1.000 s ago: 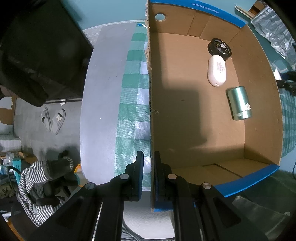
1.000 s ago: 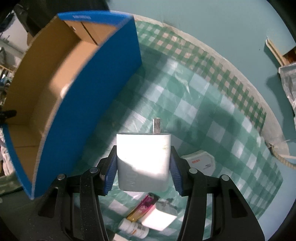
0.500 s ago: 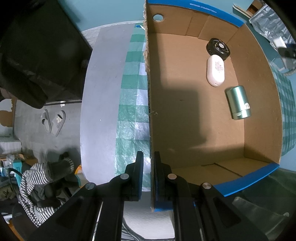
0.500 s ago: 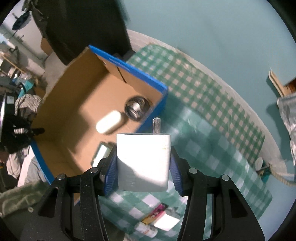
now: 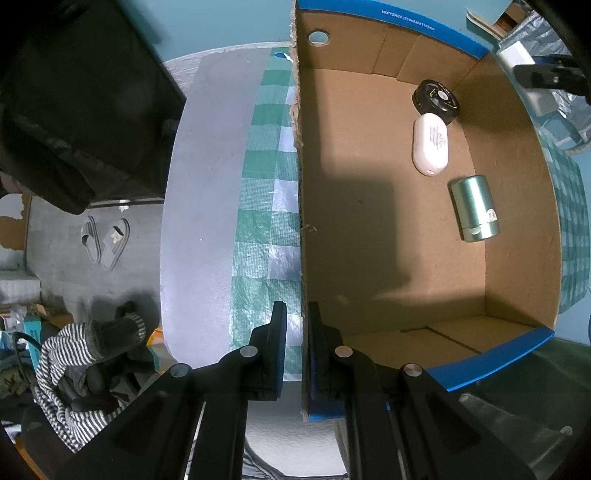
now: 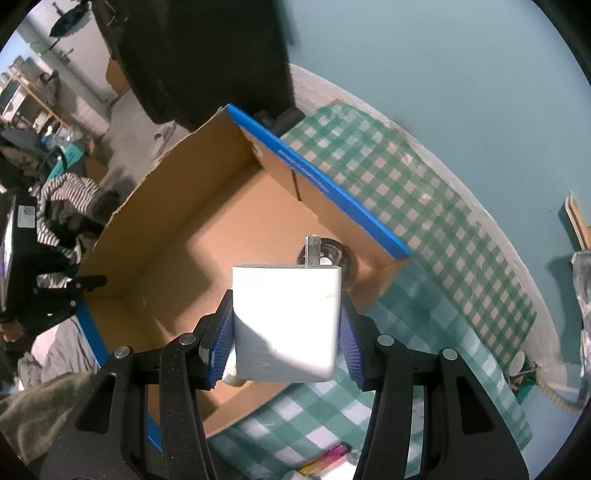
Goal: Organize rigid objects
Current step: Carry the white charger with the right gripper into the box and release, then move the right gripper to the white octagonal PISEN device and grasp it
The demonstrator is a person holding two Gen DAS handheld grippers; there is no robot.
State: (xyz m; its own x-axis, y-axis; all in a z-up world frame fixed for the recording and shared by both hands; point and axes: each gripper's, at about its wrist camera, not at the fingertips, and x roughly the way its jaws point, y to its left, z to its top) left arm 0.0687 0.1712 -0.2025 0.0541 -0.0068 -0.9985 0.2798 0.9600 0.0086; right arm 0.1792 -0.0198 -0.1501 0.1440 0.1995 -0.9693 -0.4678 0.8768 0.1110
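Cardboard box (image 5: 388,229), smooth white charger (image 6: 286,321).

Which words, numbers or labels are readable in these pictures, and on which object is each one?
"WXYZA08 (315x230x115)mm", roughly, small white print: blue rim of the cardboard box.
Print on the white oval case: too small to read.
Label on the green can: unreadable.
Mark on the white charger: blurred.

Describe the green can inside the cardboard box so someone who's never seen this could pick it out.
Look in the cardboard box with blue edges on the checked cloth. Three things lie along one wall: a black round disc, a white oval case, then the can. It alone is a metallic green cylinder, lying on its side.
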